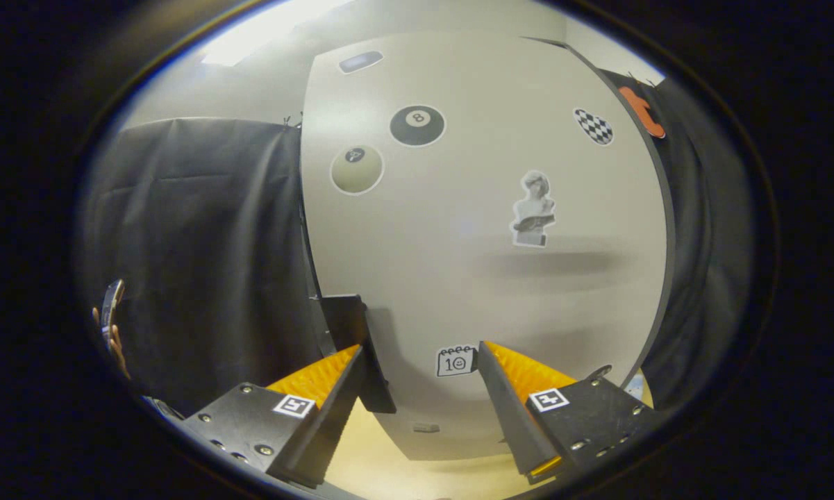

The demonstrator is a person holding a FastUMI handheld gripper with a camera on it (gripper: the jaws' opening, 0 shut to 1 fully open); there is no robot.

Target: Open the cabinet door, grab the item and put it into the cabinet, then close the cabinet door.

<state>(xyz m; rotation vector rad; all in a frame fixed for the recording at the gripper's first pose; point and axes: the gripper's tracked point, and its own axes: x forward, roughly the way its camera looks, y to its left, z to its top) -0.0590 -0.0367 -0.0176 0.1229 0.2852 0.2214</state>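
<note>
- The cabinet door, a pale panel with stickers on it, stands straight ahead of the gripper and close to it. I cannot tell whether it is fully shut or slightly ajar.
- A dark handle is fixed at the door's left edge, low down. The left finger lies just beside it, possibly touching; the right finger sits over the door's bare face beside a calendar sticker.
- The fingers are spread wide and hold nothing, and the handle is not between them. Closing now would likely pinch air or scrape the panel.
- If the left finger hooks the handle from one side only, it could slip off as the door swings, and the door could stop half-way.
- A pull at an angle to the door could drag the whole cabinet across the light tabletop below the door.
- Left of the door hangs the black cloth; a swinging door could catch it.
- Further left of the door a person's hand holds something, which a wide swing might reach.
</note>
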